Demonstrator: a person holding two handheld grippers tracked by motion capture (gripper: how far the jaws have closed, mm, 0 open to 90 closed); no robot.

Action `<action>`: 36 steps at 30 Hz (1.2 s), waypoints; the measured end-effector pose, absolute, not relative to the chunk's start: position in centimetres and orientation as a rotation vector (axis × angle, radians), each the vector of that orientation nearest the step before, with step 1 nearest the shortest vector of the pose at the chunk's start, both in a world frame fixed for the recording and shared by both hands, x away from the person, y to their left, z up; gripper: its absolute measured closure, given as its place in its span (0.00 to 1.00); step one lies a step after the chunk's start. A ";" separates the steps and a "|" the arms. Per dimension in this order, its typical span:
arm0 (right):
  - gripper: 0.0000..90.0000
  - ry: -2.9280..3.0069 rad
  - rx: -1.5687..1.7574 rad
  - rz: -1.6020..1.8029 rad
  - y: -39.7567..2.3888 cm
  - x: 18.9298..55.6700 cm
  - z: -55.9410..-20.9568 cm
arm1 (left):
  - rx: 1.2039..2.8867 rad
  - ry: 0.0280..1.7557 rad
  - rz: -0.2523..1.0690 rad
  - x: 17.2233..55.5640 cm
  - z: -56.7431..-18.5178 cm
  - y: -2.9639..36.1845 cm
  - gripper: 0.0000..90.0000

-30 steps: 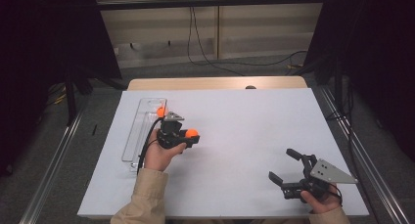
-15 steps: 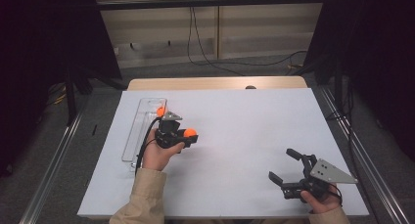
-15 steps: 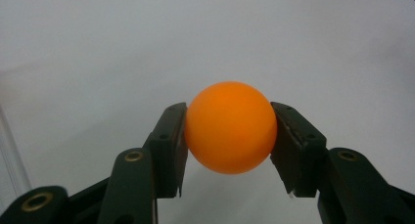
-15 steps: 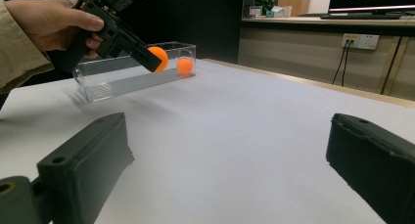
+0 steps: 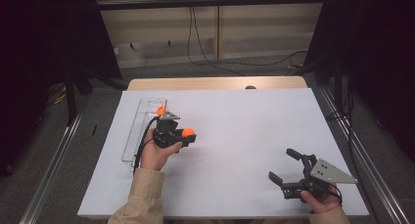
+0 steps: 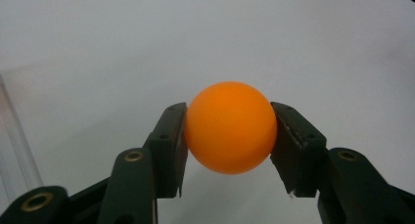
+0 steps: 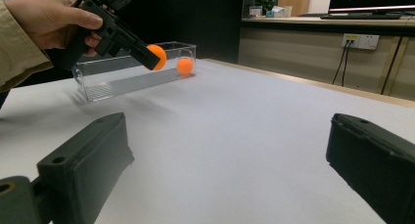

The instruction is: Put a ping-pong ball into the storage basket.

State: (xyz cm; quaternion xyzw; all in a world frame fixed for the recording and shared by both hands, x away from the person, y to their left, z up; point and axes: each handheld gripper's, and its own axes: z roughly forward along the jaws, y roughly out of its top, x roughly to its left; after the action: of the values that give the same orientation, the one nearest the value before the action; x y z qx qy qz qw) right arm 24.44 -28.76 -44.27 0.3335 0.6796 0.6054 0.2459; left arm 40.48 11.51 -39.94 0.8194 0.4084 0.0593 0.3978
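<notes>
White bench (image 5: 235, 136) from the high view: the left gripper (image 5: 185, 134) clamps an orange ball (image 5: 188, 133) just right of a clear tray (image 5: 142, 117). Its own view shows both pads pressing the ball (image 6: 230, 127). From the right gripper view, wide-open empty jaws face that ball (image 7: 156, 56), well apart.

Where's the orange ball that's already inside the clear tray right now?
In the high view, the orange ball sits at the far end of the clear tray, on the table's left, just beyond the left gripper.
</notes>
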 end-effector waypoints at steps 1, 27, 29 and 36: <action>0.02 1.855 0.910 1.652 -28.8 24.4 -44.3 | 2.073 1.034 0.149 40.5 -39.9 11.5 0.57; 0.02 1.855 0.908 1.652 -28.7 24.4 -44.3 | 2.066 1.050 0.153 40.6 -39.6 12.4 0.57; 0.02 1.855 0.908 1.652 -28.7 24.4 -44.3 | 2.066 1.052 0.156 40.5 -39.6 12.5 0.57; 0.02 1.856 0.908 1.651 -28.7 24.5 -44.3 | 2.068 1.052 0.157 40.6 -39.5 12.7 0.57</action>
State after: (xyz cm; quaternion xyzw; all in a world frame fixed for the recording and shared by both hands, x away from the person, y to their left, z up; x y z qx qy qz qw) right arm 24.45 -28.74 -44.27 0.3327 0.6802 0.6051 0.2460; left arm 40.58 12.73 -39.52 0.8162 0.4153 0.0621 0.3968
